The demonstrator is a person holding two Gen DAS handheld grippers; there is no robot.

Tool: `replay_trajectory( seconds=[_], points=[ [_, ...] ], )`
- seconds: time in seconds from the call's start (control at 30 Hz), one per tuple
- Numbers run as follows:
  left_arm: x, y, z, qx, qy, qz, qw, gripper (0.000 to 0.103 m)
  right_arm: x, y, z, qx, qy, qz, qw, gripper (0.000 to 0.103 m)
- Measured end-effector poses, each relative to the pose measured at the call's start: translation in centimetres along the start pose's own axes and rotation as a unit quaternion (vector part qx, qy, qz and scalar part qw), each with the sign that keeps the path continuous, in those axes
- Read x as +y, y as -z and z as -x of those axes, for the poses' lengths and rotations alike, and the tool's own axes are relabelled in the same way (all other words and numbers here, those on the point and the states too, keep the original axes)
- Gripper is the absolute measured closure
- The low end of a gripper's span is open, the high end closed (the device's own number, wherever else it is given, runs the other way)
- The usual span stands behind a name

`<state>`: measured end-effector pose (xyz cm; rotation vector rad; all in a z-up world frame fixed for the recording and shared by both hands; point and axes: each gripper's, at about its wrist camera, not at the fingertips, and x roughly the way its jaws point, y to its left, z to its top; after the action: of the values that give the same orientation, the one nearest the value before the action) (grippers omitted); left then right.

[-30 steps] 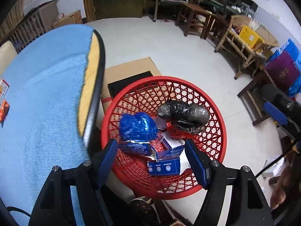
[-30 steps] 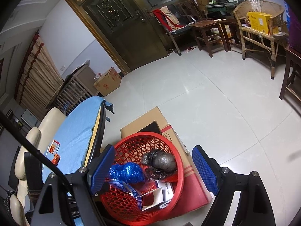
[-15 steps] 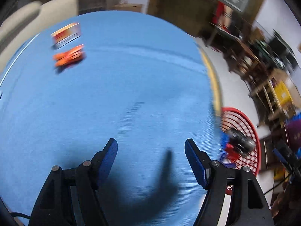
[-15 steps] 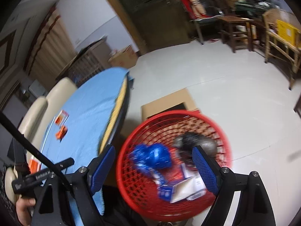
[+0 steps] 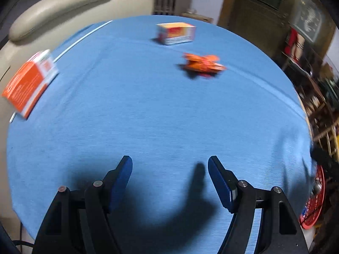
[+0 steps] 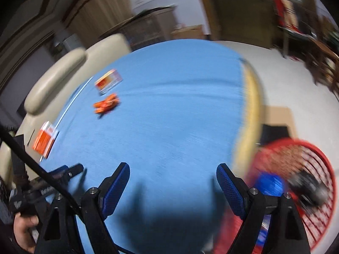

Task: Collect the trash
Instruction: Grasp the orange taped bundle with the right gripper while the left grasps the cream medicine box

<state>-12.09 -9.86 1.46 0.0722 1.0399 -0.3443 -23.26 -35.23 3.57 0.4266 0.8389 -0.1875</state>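
Observation:
On the round blue table [image 5: 148, 110] lie a crumpled orange wrapper [image 5: 202, 64], an orange and white box [image 5: 175, 32] at the far side and a second orange box [image 5: 29, 82] at the left edge. My left gripper [image 5: 170, 164] is open and empty above the near part of the table. My right gripper [image 6: 172, 169] is open and empty over the table [image 6: 169, 116]; the wrapper [image 6: 106, 104] and both boxes [image 6: 109, 81] [image 6: 44, 140] show to its left. The red mesh basket [image 6: 313, 152] with trash stands on the floor at the right.
Beige chairs [image 5: 63, 6] stand behind the table's far left edge. The basket's rim [image 5: 313, 211] shows past the table's right edge. A cardboard box [image 6: 279, 114] sits on the floor behind the basket. Wooden furniture lines the right side of the room.
Both grippers have swung left from over the red basket to over the blue table. Both stay open and empty. The orange wrapper and boxes have come into view.

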Motion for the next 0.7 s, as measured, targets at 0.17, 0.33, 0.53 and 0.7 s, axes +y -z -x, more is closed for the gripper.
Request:
replay_trajectory(
  seconds=[0.17, 0.33, 0.53, 0.7],
  points=[
    [4.4, -0.8, -0.4, -0.006, -0.013, 0.032, 0.9994, 0.028, 7.4, -4.2, -6.0, -0.004, -0.031, 0.07, 0.997, 0.016],
    [6.7, -2.0, -0.1, -0.019, -0.014, 0.042, 0.9988, 0.028, 12.7, -7.9, -11.3, -0.014, -0.038, 0.111, 0.993, 0.016],
    [7.4, -4.2, -0.2, -0.036, -0.01, 0.038, 0.9986, 0.028, 15.9, -10.3, -16.0, 0.003, -0.017, 0.14, 0.99, 0.016],
    [6.2, -7.4, -1.6, -0.048, -0.004, 0.012, 0.9988, 0.028, 15.2, -10.7, -17.9, 0.03, -0.021, 0.139, 0.99, 0.035]
  ],
)
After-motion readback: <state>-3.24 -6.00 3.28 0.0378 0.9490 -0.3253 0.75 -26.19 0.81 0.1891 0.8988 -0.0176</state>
